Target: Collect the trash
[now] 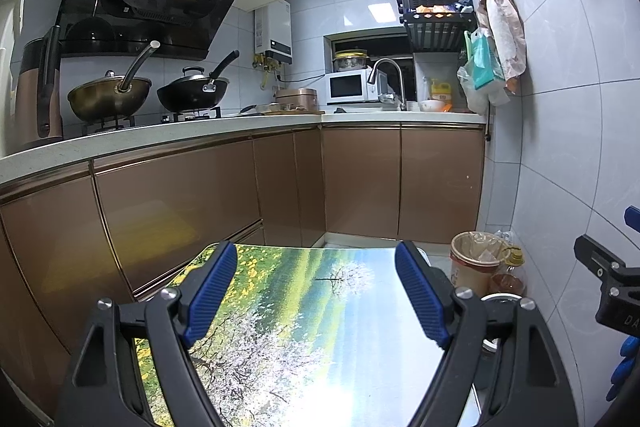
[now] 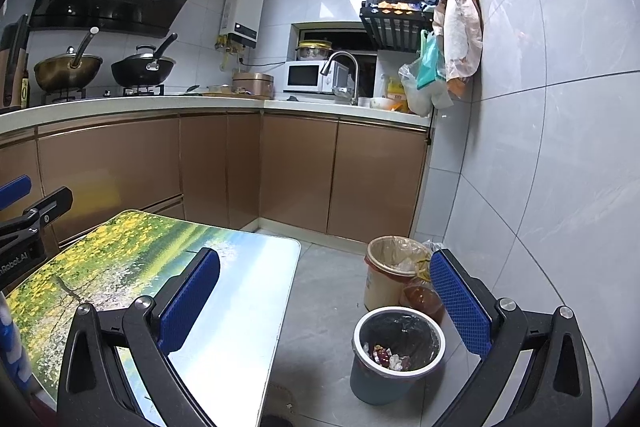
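Note:
A small grey-blue trash bin point(image 2: 396, 355) with a black liner stands on the floor to the right of the table; several red and white wrappers point(image 2: 390, 355) lie in it. My right gripper point(image 2: 324, 301) is open and empty, above the table's right edge and the bin. My left gripper point(image 1: 316, 293) is open and empty above the table with the landscape print point(image 1: 304, 327). The table point(image 2: 224, 291) also shows in the right wrist view. No loose trash shows on the table.
A taller beige bin point(image 2: 384, 275) with a clear liner stands behind the small bin, next to an oil bottle point(image 2: 422, 297). Brown cabinets point(image 2: 296, 171), a counter with woks, a microwave and a sink lie ahead. A tiled wall point(image 2: 540, 147) is on the right.

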